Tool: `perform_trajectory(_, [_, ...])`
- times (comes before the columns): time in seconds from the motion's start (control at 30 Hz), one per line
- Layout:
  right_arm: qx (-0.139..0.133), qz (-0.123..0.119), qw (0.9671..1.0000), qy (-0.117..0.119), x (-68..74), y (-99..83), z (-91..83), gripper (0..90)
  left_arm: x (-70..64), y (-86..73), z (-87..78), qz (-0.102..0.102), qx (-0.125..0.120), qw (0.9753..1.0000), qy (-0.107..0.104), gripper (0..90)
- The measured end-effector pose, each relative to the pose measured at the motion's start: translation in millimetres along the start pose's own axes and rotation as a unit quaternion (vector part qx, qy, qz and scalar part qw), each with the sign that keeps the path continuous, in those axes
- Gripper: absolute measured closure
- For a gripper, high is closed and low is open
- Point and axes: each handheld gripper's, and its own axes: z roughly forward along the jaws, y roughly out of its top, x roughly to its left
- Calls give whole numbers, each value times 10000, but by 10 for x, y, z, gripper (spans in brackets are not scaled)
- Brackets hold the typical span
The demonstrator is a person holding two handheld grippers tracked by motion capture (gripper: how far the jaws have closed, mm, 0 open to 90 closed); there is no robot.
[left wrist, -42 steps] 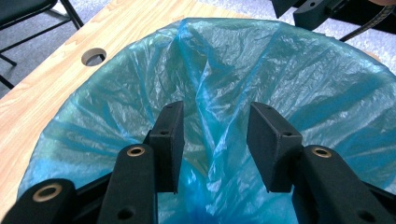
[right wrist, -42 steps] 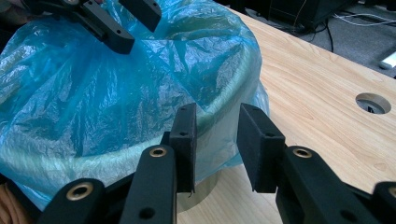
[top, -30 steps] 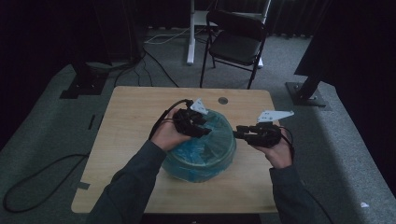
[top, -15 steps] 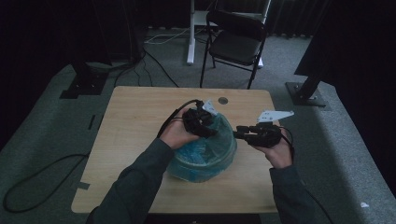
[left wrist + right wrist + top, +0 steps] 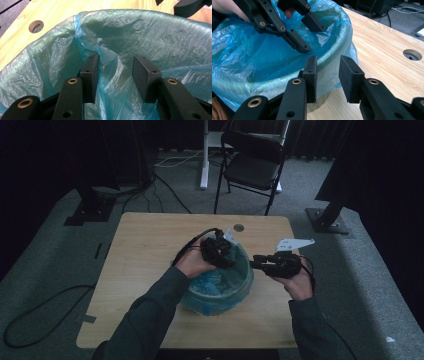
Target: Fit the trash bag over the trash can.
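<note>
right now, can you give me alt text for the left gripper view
The left tool, jaws open, reaches down into a bin lined with a blue plastic bag, with a crumpled fold of the bag rising between the jaws against the left one. Behind the bin's rim lies a light wooden table with a round hole.

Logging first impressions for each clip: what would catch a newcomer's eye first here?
The blue plastic bag lining a round bin at the middle of the wooden table. The left gripper hangs open inside the bag's mouth, one jaw against a fold of film, while the right gripper waits open at the rim.
</note>
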Motion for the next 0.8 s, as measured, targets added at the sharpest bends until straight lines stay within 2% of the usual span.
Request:
perform_trajectory(0.5, [-1,-16,10000,5,5,-1,-2,677,6,5,100,10,361,9993,43,576])
perform_trajectory(0.8, [-3,-12,10000,9,5,-2,-3,677,-1,36,184,63,635,9980,41,568])
